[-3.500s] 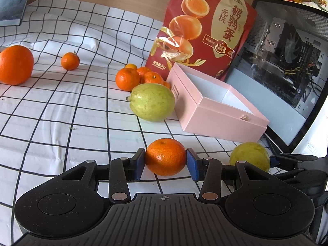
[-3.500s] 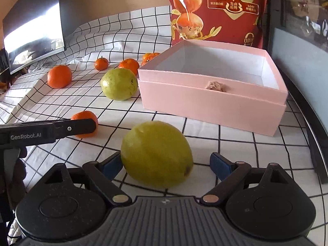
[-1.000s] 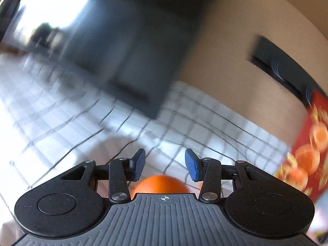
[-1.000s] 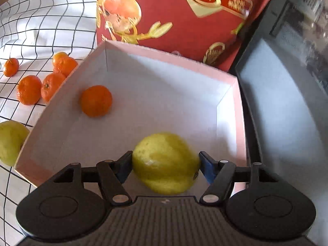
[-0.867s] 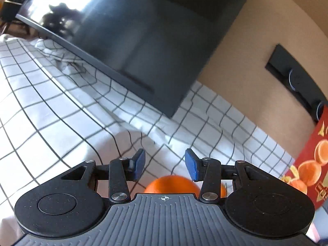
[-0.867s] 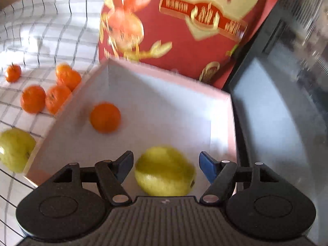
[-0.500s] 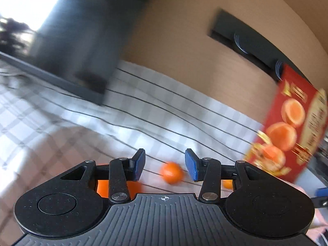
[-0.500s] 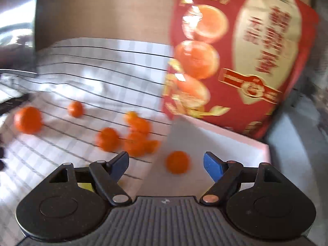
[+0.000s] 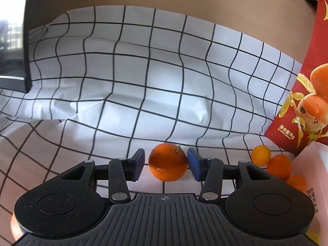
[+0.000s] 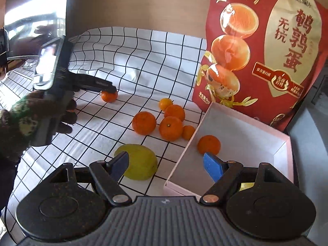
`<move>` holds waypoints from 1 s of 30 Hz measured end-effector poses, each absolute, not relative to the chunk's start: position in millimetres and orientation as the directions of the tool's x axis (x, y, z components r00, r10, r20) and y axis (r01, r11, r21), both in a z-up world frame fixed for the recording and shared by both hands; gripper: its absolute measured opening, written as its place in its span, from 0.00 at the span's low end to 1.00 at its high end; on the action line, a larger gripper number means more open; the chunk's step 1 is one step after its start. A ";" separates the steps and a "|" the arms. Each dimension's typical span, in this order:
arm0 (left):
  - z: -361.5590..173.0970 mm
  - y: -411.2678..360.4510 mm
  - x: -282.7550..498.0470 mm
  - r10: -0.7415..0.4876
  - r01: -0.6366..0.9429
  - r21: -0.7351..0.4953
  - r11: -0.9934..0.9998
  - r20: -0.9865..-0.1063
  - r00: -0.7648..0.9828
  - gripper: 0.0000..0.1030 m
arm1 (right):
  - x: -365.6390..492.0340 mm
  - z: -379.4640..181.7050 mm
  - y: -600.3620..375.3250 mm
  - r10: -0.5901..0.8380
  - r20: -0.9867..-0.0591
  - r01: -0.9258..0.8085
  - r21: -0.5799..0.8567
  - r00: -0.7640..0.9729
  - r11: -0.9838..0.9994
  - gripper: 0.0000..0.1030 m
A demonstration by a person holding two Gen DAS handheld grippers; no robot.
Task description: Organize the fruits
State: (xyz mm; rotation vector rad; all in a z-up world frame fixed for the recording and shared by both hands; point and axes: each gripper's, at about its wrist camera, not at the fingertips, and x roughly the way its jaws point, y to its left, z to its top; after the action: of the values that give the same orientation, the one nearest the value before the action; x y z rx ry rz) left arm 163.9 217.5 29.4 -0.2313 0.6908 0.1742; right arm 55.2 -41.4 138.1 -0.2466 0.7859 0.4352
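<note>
My left gripper (image 9: 165, 165) is open around a small stemmed tangerine (image 9: 167, 162) on the checked cloth; the right pad touches it, the left pad stands a little off. The right wrist view shows that gripper (image 10: 108, 90) over the same tangerine (image 10: 109, 96). My right gripper (image 10: 167, 165) is open and empty above the near left corner of the pink box (image 10: 284, 149). One tangerine (image 10: 208, 144) lies in the box, and a yellow-green fruit (image 10: 246, 186) shows behind my right finger. A green guava (image 10: 141, 163) lies on the cloth beside the box.
Several tangerines (image 10: 162, 121) cluster left of the box; they also show in the left wrist view (image 9: 274, 164). A red snack bag (image 10: 264, 53) stands behind the box. A dark monitor (image 10: 34, 20) stands at the far left. A computer case (image 10: 315, 135) is at the right.
My left gripper swung from the monitor side to the small stemmed tangerine, now between its pads. My right gripper let go of the yellow-green fruit in the box, opened wide and pulled back.
</note>
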 end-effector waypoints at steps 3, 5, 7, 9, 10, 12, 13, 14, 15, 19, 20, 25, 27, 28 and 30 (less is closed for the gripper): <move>25.5 214.9 163.5 0.077 -0.231 -0.158 0.960 -0.644 0.761 0.51 | 50.9 141.9 -45.1 0.284 -0.719 -0.463 -0.058 0.634 0.885 0.78; 23.2 211.2 161.7 0.079 -0.216 -0.141 0.966 -0.635 0.768 0.49 | 49.2 142.1 -46.3 0.284 -0.716 -0.464 -0.062 0.638 0.884 0.78; 23.2 207.9 154.8 0.082 -0.202 -0.126 0.971 -0.621 0.779 0.48 | 47.4 141.5 -46.4 0.281 -0.714 -0.467 -0.073 0.642 0.881 0.78; 24.2 206.0 144.1 0.072 -0.200 -0.142 0.970 -0.613 0.787 0.48 | 46.2 140.9 -45.6 0.276 -0.713 -0.468 -0.083 0.645 0.880 0.78; 25.5 204.4 131.8 0.039 -0.180 -0.173 0.968 -0.605 0.795 0.47 | 46.2 141.3 -45.3 0.276 -0.712 -0.469 -0.085 0.646 0.879 0.78; 31.2 199.3 103.5 -0.039 -0.122 -0.238 0.964 -0.577 0.816 0.47 | 46.3 143.7 -46.2 0.284 -0.708 -0.470 -0.076 0.647 0.879 0.78; 33.5 194.9 87.2 -0.068 -0.098 -0.260 0.961 -0.562 0.824 0.45 | 46.8 145.1 -46.6 0.290 -0.706 -0.472 -0.071 0.646 0.879 0.78; 35.7 189.7 67.6 -0.094 -0.077 -0.280 0.957 -0.550 0.830 0.45 | 47.4 146.2 -46.7 0.296 -0.703 -0.474 -0.066 0.646 0.878 0.78; 37.0 184.2 46.1 -0.110 -0.069 -0.299 0.952 -0.543 0.832 0.45 | 48.7 147.0 -46.0 0.300 -0.702 -0.476 -0.063 0.646 0.877 0.78; 34.0 169.2 -32.4 -0.195 -0.037 -0.413 0.910 -0.504 0.841 0.45 | 54.9 143.1 -34.8 0.302 -0.707 -0.480 -0.061 0.640 0.875 0.78; 33.4 165.4 -46.2 -0.209 -0.017 -0.421 0.907 -0.485 0.849 0.44 | 56.7 140.3 -29.8 0.302 -0.712 -0.485 -0.061 0.634 0.873 0.78; 37.7 160.3 -91.5 -0.149 -0.022 -0.395 0.919 -0.399 0.905 0.21 | 60.8 122.7 7.6 0.272 -0.708 -0.505 -0.137 0.651 0.852 0.78; 38.0 167.6 -94.9 -0.148 -0.028 -0.422 0.906 -0.378 0.914 0.21 | 62.4 114.6 21.8 0.263 -0.697 -0.513 -0.174 0.667 0.840 0.78; 36.8 169.1 -94.5 -0.151 -0.030 -0.426 0.904 -0.383 0.911 0.21 | 63.6 110.9 26.6 0.262 -0.697 -0.516 -0.180 0.668 0.838 0.78; 32.1 166.8 -92.9 -0.165 -0.024 -0.428 0.903 -0.398 0.902 0.21 | 68.9 103.4 34.6 0.270 -0.713 -0.523 -0.158 0.647 0.837 0.76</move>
State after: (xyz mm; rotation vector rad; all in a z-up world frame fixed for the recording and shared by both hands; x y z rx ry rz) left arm -92.9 166.8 32.1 -0.4404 0.4431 -0.0750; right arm 68.9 34.6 103.4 -0.3693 0.7388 0.4629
